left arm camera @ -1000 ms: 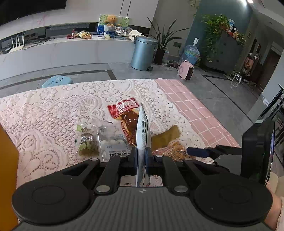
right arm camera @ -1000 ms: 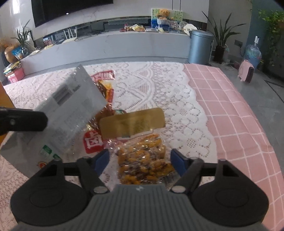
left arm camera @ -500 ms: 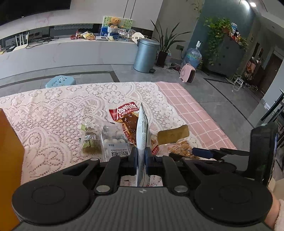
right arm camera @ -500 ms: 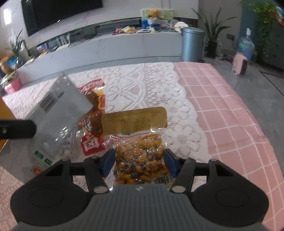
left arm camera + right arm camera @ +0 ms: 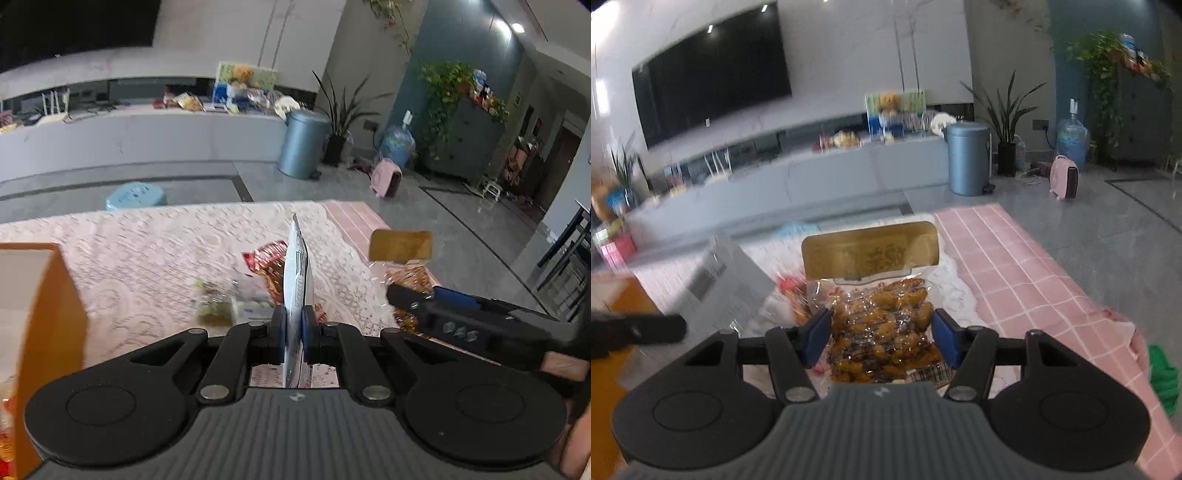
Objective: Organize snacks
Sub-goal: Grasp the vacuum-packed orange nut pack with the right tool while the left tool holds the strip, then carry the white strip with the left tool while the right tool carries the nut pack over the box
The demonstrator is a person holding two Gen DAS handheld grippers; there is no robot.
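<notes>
Above the surface (image 5: 155, 258), my left gripper (image 5: 293, 334) pinches a white packet (image 5: 297, 273); at 3 o'clock, my right gripper (image 5: 881, 338) squeezes a golden-topped snack bag (image 5: 879, 302).

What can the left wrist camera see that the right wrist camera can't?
Only the left view shows the small clear packets on the lace cloth and the blue stool. Only the right view shows the television and a green cloth. Both show the white pouch in the left tongs, and the gold-topped snack bag in the right tongs.
</notes>
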